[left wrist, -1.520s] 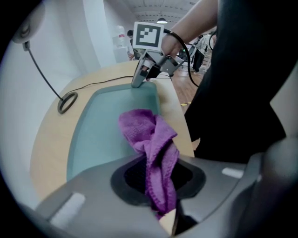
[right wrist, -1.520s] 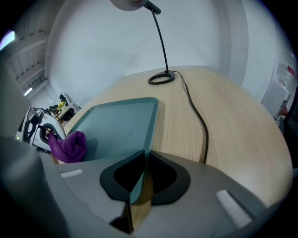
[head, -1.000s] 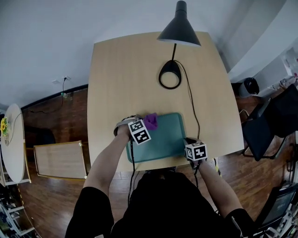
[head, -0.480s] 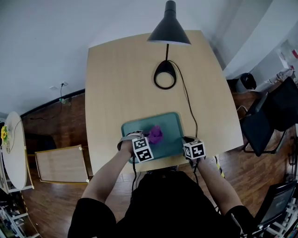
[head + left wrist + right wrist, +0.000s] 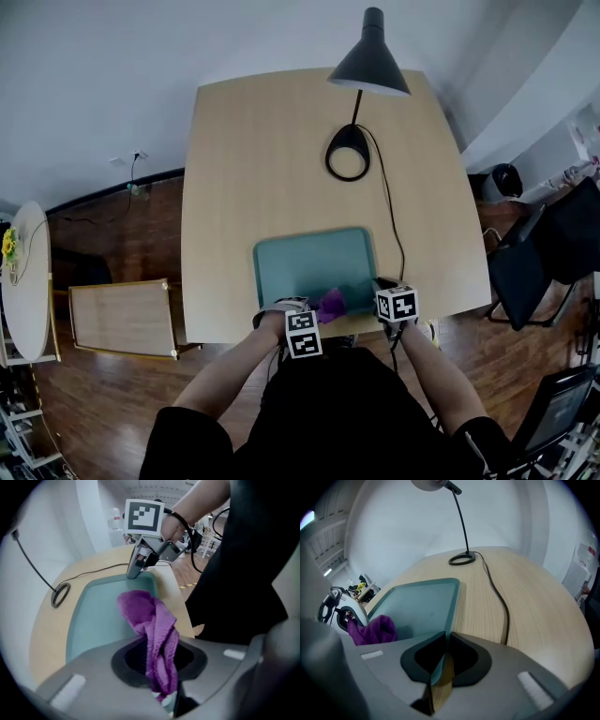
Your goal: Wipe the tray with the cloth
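Nearest: left gripper (image 5: 161,667) clamped tight on purple cloth (image 5: 147,620), which is bunched up and spills out of jaws onto near end of teal tray (image 5: 422,606). Right gripper (image 5: 440,667) just beside it, jaws pinched on tray's near right rim. Tray sits at near edge of wooden table (image 5: 520,597). Further back, black cable (image 5: 389,216) snakes across table to ring-shaped lamp base (image 5: 348,155), dark shade (image 5: 370,61) above.
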